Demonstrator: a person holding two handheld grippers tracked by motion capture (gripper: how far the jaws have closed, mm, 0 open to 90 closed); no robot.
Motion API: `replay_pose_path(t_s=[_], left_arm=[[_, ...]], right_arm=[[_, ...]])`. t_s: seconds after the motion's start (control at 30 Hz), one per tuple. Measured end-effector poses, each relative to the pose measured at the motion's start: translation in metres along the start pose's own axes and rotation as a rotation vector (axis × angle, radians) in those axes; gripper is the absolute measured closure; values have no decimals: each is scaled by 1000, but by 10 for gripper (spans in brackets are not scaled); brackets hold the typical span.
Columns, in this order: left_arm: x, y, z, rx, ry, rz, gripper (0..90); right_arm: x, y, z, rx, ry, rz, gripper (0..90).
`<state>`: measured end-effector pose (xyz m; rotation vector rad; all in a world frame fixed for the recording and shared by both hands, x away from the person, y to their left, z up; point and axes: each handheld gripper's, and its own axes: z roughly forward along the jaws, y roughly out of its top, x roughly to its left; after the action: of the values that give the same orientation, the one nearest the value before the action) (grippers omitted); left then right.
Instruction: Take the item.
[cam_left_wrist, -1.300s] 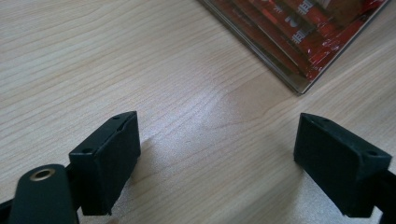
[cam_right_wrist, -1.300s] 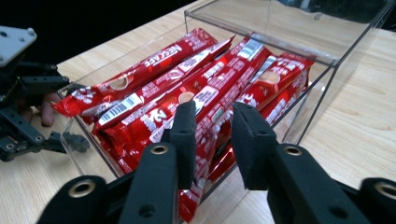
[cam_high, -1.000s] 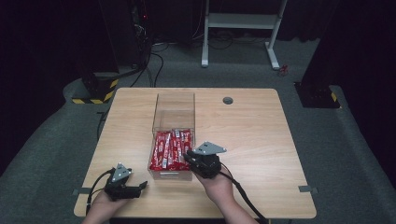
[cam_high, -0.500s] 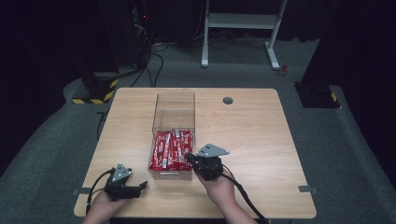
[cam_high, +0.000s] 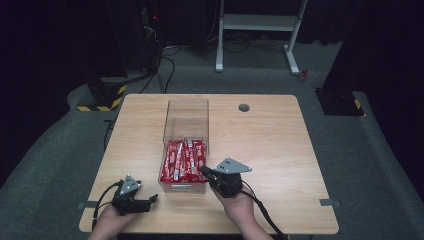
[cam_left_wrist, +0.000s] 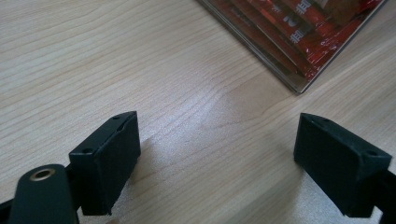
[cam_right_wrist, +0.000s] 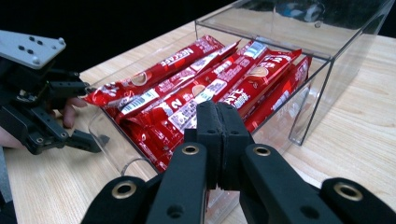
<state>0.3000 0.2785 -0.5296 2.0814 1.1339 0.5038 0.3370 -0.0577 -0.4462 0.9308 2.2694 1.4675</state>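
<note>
A clear plastic box stands in the middle of the wooden table, its near half packed with several red snack packets. My right gripper hovers at the box's near right corner, shut with nothing between its jaws. In the right gripper view the closed jaws point at the packets inside the box. My left gripper rests on the table near the front left, open and empty. Its jaws stand wide over bare wood, with the box's corner beyond them.
A round cable hole sits near the table's far edge. The box's far half holds no packets. On the floor are a black-and-yellow base at the left and a white desk frame behind the table.
My right gripper has shifted slightly back toward the table's near edge beside the box. The left gripper has kept still.
</note>
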Motion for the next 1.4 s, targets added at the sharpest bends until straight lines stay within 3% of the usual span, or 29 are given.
replay_pose_path(t_s=[0.3, 1.4], left_arm=[[0, 0, 0, -2, 0, -3, 151], [0, 0, 0, -2, 1, -2, 152]], right_arm=[[-6, 1, -5, -17, 6, 9, 898], [-9, 8, -25, -82, 10, -2, 900]])
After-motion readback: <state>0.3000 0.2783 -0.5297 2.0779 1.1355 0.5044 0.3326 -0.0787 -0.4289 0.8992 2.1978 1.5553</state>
